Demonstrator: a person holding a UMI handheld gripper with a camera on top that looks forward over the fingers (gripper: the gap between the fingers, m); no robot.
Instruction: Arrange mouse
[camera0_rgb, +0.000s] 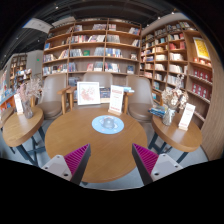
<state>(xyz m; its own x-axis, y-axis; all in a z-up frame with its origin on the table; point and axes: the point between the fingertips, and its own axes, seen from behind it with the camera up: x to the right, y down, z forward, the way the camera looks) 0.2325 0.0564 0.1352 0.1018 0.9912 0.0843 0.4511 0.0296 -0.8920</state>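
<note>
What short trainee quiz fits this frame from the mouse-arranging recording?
1. True or false: the gripper is shut on a mouse.
2. What lies at the middle of the round wooden table, beyond the fingers?
A. a laptop
B. a round pad
C. a cup
3. What lines the walls behind the table?

Key:
1. False: the fingers stand open with nothing between them, and no mouse can be made out.
2. B, the round pad.
3. Bookshelves filled with books.
</note>
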